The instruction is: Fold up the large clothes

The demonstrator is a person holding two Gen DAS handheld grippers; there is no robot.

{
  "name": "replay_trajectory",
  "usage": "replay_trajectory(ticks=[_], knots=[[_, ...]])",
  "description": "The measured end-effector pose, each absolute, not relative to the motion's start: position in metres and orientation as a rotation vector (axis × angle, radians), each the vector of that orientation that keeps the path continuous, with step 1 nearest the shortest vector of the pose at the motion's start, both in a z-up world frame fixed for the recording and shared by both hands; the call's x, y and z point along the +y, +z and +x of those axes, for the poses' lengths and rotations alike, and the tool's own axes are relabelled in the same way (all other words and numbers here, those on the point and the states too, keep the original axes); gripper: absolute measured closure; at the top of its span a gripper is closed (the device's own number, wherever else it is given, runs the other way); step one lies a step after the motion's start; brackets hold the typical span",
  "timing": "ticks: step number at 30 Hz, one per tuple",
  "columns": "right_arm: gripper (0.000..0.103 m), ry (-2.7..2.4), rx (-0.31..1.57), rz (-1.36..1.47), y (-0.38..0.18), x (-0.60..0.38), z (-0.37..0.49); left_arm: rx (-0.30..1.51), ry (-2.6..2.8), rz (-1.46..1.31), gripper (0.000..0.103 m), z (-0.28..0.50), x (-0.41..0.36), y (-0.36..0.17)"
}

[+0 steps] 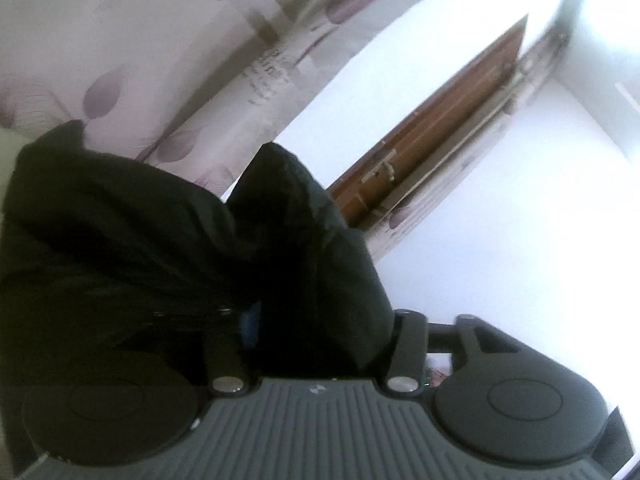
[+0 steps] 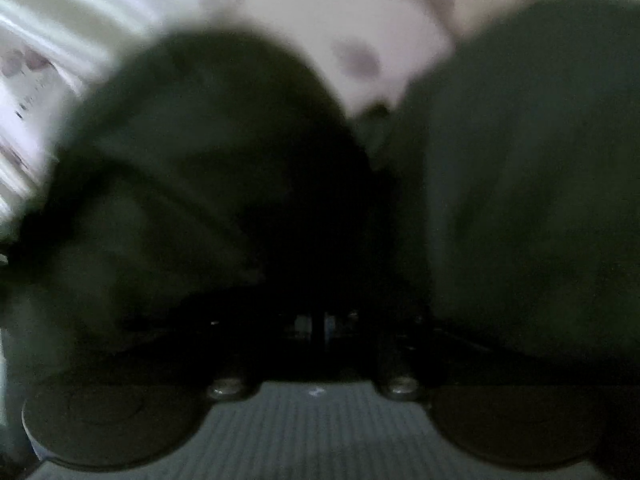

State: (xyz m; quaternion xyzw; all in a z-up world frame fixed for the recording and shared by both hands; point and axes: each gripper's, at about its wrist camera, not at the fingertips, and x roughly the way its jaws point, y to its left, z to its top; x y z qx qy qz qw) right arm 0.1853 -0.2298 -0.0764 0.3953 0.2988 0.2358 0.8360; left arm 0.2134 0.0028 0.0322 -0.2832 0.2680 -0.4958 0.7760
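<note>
- Lifting a black garment (image 1: 160,248) with my left gripper (image 1: 316,320), jaws apparently pinching fabric, below the brown door (image 1: 440,128).
- Bunching the garment (image 2: 520,180) over my right gripper (image 2: 316,324); blurred, so I cannot tell its grip.
- Judging the fold as barely starting; no neat layers showing.

A home bedroom: purple-leaf printed bedsheet (image 1: 132,48), brown wooden door (image 1: 432,136) with handle, white walls (image 1: 520,220).

Left gripper (image 1: 320,320) black, gray ribbed plate at 6 o'clock with a small white mark, two round black discs at 7 and 5 o'clock, two shiny silver screws, right gripper (image 2: 320,320) same parts, dark and blurry
</note>
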Motion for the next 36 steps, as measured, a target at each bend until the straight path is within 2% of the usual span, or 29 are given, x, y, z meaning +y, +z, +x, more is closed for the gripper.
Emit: replay_trajectory(ticks=[2, 3, 4, 6, 8, 9, 10, 12, 14, 18, 22, 27, 36], knots=[[0.097, 0.496, 0.565, 0.896, -0.065, -0.262, 0.165, 0.557, -1.08, -0.597, 0.037, 0.206, -0.007, 0.028], [0.097, 0.506, 0.543, 0.943, -0.06, -0.277, 0.16, 0.549, -1.092, -0.604, 0.026, 0.204, -0.009, 0.025], [0.096, 0.526, 0.53, 0.996, -0.056, -0.29, 0.158, 0.536, -1.09, -0.601, 0.021, 0.198, -0.011, 0.024], [0.092, 0.55, 0.523, 1.059, -0.042, -0.31, 0.161, 0.505, -1.068, -0.535, 0.021, 0.186, -0.021, 0.022], [0.091, 0.559, 0.55, 0.999, -0.016, -0.317, 0.168, 0.471, -1.048, -0.444, 0.021, 0.178, -0.033, 0.022], [0.078, 0.556, 0.597, 0.946, -0.003, -0.317, 0.173, 0.451, -1.045, -0.403, 0.021, 0.173, -0.037, 0.022], [0.056, 0.531, 0.672, 0.891, 0.007, -0.315, 0.177, 0.438, -1.048, -0.381, 0.021, 0.171, -0.038, 0.022], [0.041, 0.5, 0.743, 0.761, 0.021, -0.304, 0.179, 0.417, -1.055, -0.361, 0.021, 0.167, -0.039, 0.019], [0.041, 0.515, 0.796, 0.7, 0.03, -0.295, 0.191, 0.394, -1.048, -0.361, 0.021, 0.161, -0.035, 0.014], [0.04, 0.51, 0.808, 0.813, 0.041, -0.304, 0.196, 0.327, -1.026, -0.362, 0.021, 0.153, -0.031, 0.007], [0.028, 0.472, 0.812, 0.761, 0.063, -0.305, 0.183, 0.243, -1.009, -0.286, 0.015, 0.129, -0.032, -0.001], [0.027, 0.387, 0.93, 0.561, 0.063, -0.277, 0.214, 0.162, -1.012, -0.22, 0.014, 0.115, -0.039, -0.009], [0.027, 0.416, 1.029, 0.55, 0.036, -0.237, 0.269, 0.128, -1.003, -0.239, 0.007, 0.115, -0.037, -0.013]])
